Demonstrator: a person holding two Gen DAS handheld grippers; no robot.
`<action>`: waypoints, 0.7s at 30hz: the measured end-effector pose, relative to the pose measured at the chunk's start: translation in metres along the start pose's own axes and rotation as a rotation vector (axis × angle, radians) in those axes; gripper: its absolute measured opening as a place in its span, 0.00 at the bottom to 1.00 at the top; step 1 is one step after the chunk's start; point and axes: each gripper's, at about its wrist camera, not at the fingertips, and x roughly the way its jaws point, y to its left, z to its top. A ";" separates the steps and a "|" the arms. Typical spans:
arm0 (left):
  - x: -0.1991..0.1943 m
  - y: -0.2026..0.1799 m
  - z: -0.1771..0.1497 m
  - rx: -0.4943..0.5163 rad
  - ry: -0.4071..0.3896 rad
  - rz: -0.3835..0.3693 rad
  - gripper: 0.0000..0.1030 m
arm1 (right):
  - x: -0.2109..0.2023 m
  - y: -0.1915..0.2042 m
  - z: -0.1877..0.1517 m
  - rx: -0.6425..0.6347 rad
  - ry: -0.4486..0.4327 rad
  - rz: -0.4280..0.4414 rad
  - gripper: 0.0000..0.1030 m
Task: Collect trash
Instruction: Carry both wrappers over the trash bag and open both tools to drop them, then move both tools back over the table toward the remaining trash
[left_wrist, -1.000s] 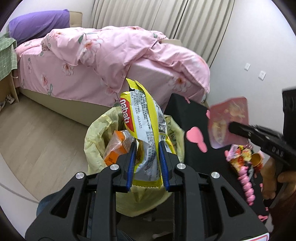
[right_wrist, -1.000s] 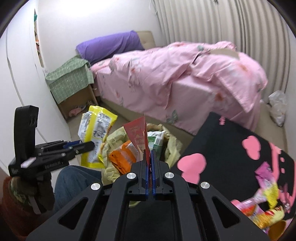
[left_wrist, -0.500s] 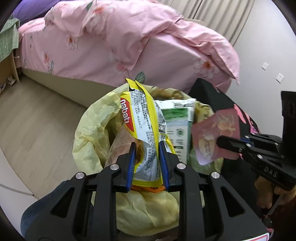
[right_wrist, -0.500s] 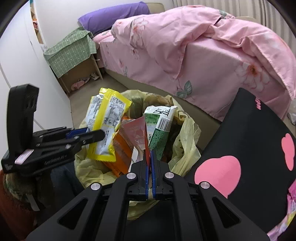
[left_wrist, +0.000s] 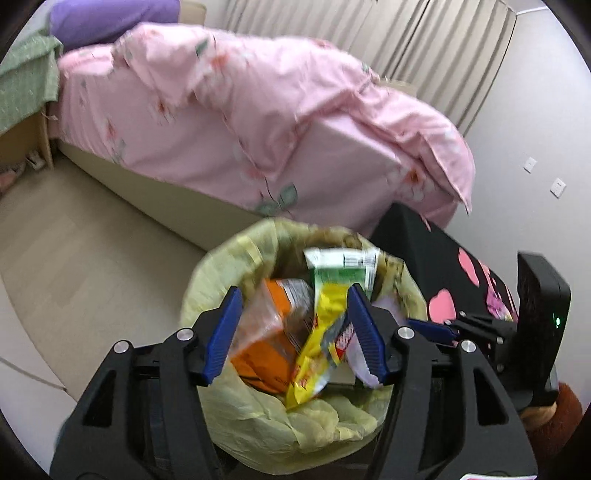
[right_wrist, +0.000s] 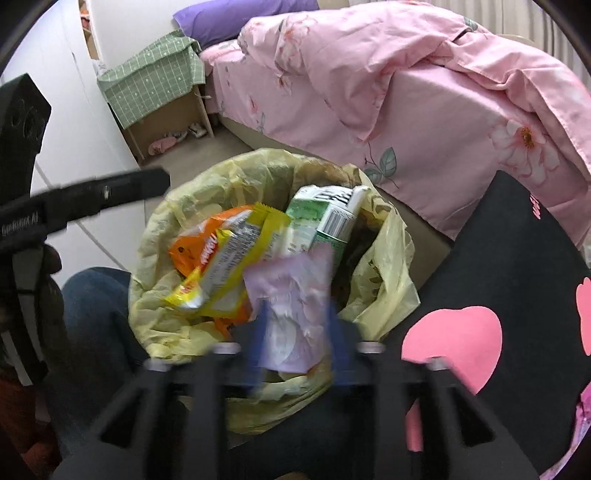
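Observation:
A bin lined with a yellow bag (left_wrist: 207, 280) (right_wrist: 159, 229) stands below both grippers. It holds an orange packet (left_wrist: 273, 332) (right_wrist: 199, 247) and a green-and-white carton (left_wrist: 340, 269) (right_wrist: 325, 218). My left gripper (left_wrist: 293, 328) hangs over the bin mouth and its jaws are opening. The yellow wrapper (left_wrist: 317, 354) (right_wrist: 229, 266) drops loose between them onto the orange packet. My right gripper (right_wrist: 295, 332) is blurred and its jaws are opening too. The pale pink wrapper (right_wrist: 291, 306) lies loose between its fingers, over the bin's near edge.
A bed with a pink floral quilt (left_wrist: 258, 110) (right_wrist: 406, 74) stands behind the bin. A black cloth with pink hearts (right_wrist: 498, 277) (left_wrist: 443, 266) covers the table on the right. A green checked cloth (right_wrist: 155, 85) drapes a small cabinet. A person's jeans-clad knee (right_wrist: 96, 306) is left of the bin.
Both grippers dropped to the bin mouth and opened. The yellow wrapper left the left jaws and fell in. The pink wrapper came free of the right jaws and turned flat.

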 end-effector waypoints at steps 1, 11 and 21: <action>-0.007 -0.001 0.002 -0.003 -0.026 0.011 0.55 | -0.002 0.001 0.000 -0.002 -0.008 -0.002 0.43; -0.035 -0.021 -0.007 0.012 -0.050 -0.042 0.55 | -0.084 -0.020 -0.033 0.127 -0.121 -0.063 0.48; -0.035 -0.123 -0.036 0.210 -0.014 -0.284 0.55 | -0.217 -0.060 -0.131 0.242 -0.292 -0.293 0.58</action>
